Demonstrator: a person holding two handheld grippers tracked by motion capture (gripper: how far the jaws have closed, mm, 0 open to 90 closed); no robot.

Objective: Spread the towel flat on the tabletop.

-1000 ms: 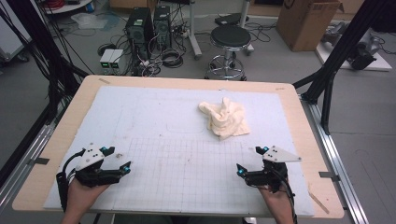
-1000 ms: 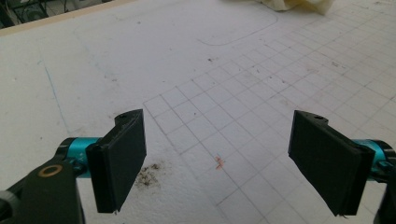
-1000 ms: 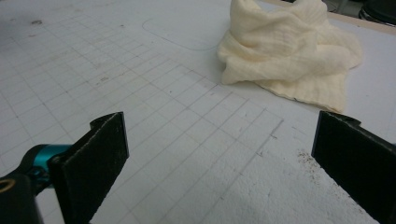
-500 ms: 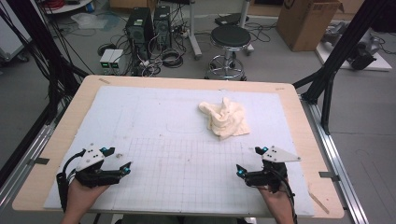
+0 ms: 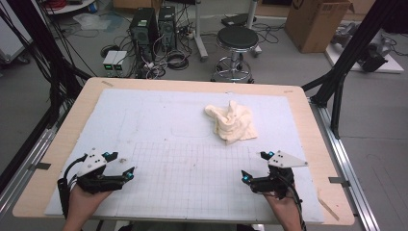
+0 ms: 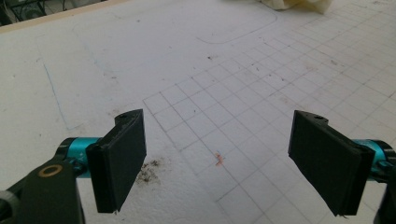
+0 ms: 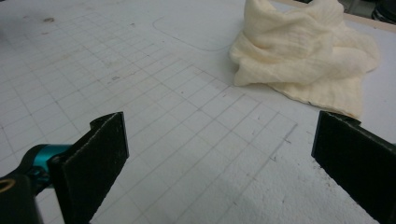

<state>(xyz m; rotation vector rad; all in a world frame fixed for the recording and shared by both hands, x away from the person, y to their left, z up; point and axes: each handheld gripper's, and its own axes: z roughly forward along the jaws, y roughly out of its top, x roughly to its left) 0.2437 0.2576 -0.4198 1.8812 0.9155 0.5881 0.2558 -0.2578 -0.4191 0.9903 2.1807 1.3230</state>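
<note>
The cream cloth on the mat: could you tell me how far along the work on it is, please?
Nothing looks done: the cream cloth lies crumpled in a heap on the white mat. Nothing is in hand: the left gripper and right gripper are open, apart from it, near the table's front edge. Reaching, gripping and handling it all remain.

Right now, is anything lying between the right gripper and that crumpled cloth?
No. In the right gripper view, bare gridded mat lies between the open right gripper and the cream cloth.
</note>
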